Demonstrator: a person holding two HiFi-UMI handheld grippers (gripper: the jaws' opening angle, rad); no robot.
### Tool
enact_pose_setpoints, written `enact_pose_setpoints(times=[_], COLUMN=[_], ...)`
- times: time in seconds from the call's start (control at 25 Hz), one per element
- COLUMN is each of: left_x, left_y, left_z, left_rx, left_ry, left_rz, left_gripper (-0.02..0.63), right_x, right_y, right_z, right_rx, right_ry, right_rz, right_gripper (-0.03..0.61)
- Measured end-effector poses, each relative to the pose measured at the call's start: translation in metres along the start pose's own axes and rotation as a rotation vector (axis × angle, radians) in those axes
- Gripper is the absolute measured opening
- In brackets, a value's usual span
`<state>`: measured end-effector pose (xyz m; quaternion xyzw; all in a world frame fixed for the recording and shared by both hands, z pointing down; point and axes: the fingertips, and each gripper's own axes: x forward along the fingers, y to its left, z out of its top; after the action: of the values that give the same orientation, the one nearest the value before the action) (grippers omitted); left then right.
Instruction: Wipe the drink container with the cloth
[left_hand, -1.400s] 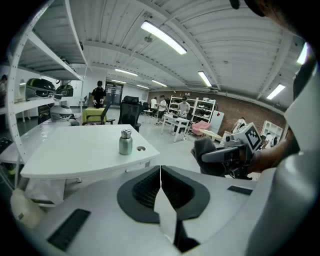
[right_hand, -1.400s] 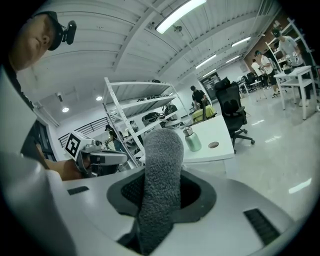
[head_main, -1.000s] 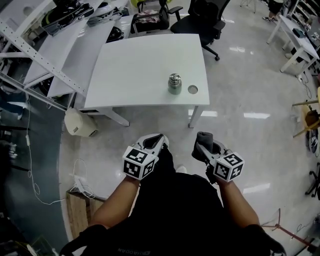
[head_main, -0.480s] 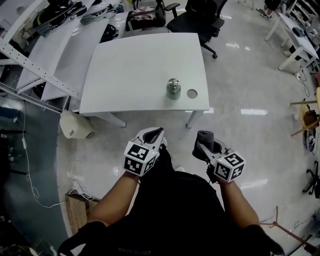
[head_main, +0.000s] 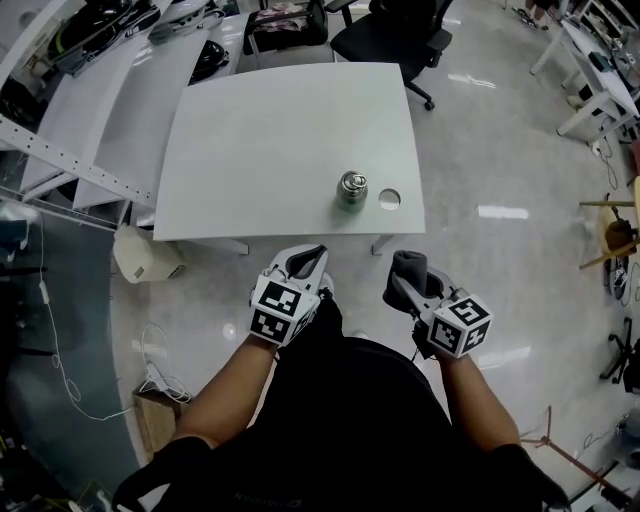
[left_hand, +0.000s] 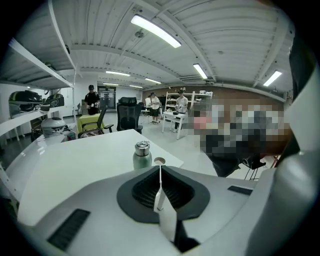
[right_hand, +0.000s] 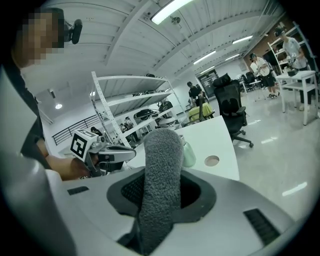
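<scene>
Grey cloth (right_hand: 161, 150) in right claw (right_hand: 160, 196) | left claw (left_hand: 160, 187) closed | drink container (head_main: 351, 189) on table (head_main: 270, 140)

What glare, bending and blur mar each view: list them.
Head view: glare streaks the floor; the table edges bow. Left gripper view: black corners, a ceiling lamp burnt white, the bottle sharp. Right gripper view: black corners, and the close cloth hides part of the bottle.

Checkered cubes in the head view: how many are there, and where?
2. The left cube sits on the left gripper, the right cube on the right gripper, which grips a grey cloth. Both hover short of the white table. None seems hidden.
</scene>
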<state>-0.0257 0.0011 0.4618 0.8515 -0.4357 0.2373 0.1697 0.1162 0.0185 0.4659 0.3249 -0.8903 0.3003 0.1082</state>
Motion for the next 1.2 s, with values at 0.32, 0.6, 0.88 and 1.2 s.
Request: enact_pose_setpoints(times=[0.32, 0.6, 0.88, 1.2], left_x=[0.03, 0.059, 0.08, 0.103], left_y=[0.036, 0.058, 0.076, 0.087], left_z=[0.022, 0.037, 0.036, 0.031], left_rx=[0.022, 0.111, 0.253, 0.352], left_ry=[-0.007, -0.001, 0.042, 0.073], left_rz=[-0.067, -0.14, -0.209, -0.288], left_gripper=[0.018, 0.02, 0.021, 0.135], right_x=[0.041, 0.068, 0.089, 0.12], right_y=[-0.013, -0.032, -0.046, -0.047], right_z=[0.041, 0.07, 0.096, 0.131], right_rx=[0.005, 0.043, 0.071, 0.005], right_ry=[-0.021, -0.047, -0.1, -0.125], right_rz=[-0.022, -0.081, -0.134, -0.166], right_gripper=[0.112, 0.112, 0.112, 0.112])
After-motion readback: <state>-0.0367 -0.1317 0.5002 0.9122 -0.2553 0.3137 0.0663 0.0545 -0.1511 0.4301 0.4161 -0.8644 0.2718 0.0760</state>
